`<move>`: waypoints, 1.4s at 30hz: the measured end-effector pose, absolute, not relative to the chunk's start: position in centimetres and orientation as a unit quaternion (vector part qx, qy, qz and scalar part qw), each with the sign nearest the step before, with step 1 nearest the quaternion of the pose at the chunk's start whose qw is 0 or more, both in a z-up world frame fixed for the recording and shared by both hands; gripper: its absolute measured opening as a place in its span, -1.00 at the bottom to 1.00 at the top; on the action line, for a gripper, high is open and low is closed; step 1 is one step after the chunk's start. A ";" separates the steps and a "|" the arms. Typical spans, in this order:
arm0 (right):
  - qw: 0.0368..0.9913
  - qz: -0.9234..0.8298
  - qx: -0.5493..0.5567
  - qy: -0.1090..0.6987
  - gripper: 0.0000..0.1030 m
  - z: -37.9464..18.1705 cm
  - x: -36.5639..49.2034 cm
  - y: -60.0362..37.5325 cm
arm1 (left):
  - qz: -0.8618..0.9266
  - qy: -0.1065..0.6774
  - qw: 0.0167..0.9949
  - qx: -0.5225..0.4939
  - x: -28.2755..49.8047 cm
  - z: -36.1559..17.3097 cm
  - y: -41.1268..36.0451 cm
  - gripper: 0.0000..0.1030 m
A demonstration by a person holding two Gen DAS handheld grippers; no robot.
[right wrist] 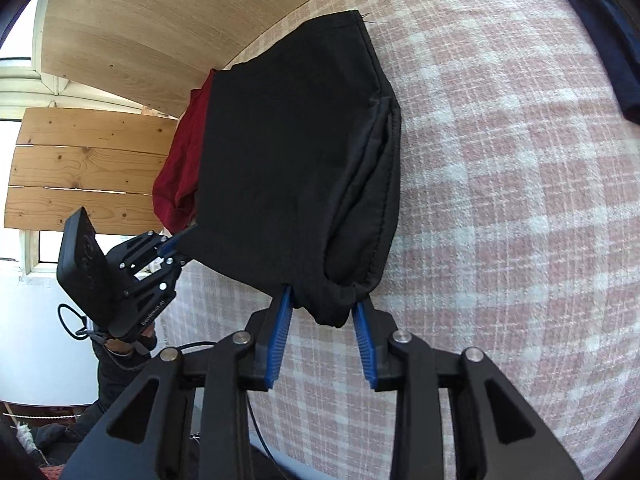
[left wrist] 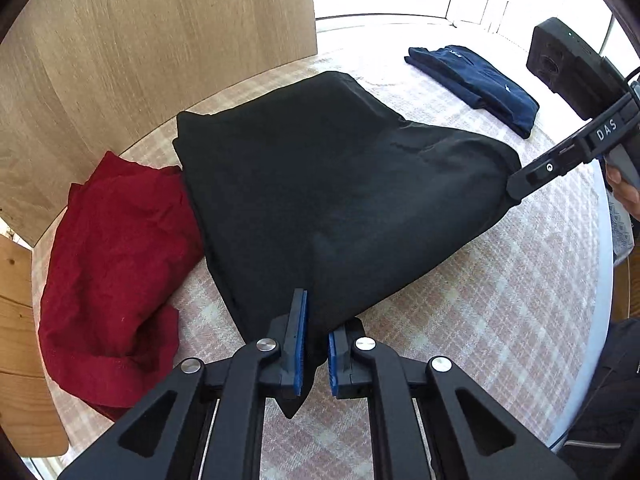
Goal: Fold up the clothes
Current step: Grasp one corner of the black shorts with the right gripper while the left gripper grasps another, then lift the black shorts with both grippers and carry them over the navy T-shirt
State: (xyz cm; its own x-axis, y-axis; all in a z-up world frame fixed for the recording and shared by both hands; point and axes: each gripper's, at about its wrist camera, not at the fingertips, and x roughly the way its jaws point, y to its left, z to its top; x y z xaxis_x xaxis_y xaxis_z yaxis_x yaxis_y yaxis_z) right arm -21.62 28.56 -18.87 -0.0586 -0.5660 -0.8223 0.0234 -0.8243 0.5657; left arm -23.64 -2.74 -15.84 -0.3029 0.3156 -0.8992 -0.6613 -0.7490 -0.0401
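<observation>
A black garment (left wrist: pixel 320 184) lies half folded on the pink checked tablecloth (left wrist: pixel 500 280). My left gripper (left wrist: pixel 316 340) is shut on its near corner, which hangs between the blue pads. My right gripper (right wrist: pixel 324 312) is shut on the bunched opposite corner of the black garment (right wrist: pixel 296 152). The right gripper also shows in the left wrist view (left wrist: pixel 516 188) at the cloth's right end, and the left gripper shows in the right wrist view (right wrist: pixel 180 240) at the cloth's left end. Both held corners are lifted a little off the table.
A crumpled red garment (left wrist: pixel 116 264) lies left of the black one, partly under it. A folded navy garment (left wrist: pixel 476 84) sits at the far right of the table. A wooden panel (left wrist: pixel 160 40) stands behind. The table edge (left wrist: pixel 600 320) curves along the right.
</observation>
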 end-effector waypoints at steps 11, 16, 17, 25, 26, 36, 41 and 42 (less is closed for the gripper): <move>0.263 -0.810 0.512 0.110 0.09 -12.9 -16.9 21.7 | 0.765 0.184 0.338 -0.516 -23.4 -14.7 -1.9 -0.85; 0.296 -0.799 0.473 0.223 0.09 -14.2 -17.1 17.3 | 0.754 0.178 0.350 -0.526 -24.1 -14.3 -1.6 -0.85; 0.295 -0.794 0.475 0.238 0.09 -14.7 -17.3 16.5 | 0.754 0.175 0.351 -0.527 -24.3 -14.2 -1.7 -0.85; 0.279 -0.769 0.486 0.308 0.09 -18.0 -17.8 15.4 | 0.751 0.150 0.356 -0.535 -25.8 -14.3 -2.0 -0.85; 0.268 -0.767 0.480 0.330 0.09 -18.6 -17.8 15.3 | 0.750 0.150 0.357 -0.536 -25.9 -14.3 -2.0 -0.85; 0.274 -0.791 0.520 0.171 -0.78 -17.3 -22.4 19.8 | 0.751 0.150 0.355 -0.537 -25.3 -14.8 -2.6 -0.85; 0.263 -0.822 0.491 0.121 -0.80 -12.4 -23.6 21.5 | 0.772 0.121 0.357 -0.512 -25.1 -12.5 -3.2 -0.86; 0.260 -0.828 0.483 0.117 -0.81 -11.1 -23.7 21.6 | 0.779 0.122 0.358 -0.500 -25.1 -11.5 -3.1 -0.86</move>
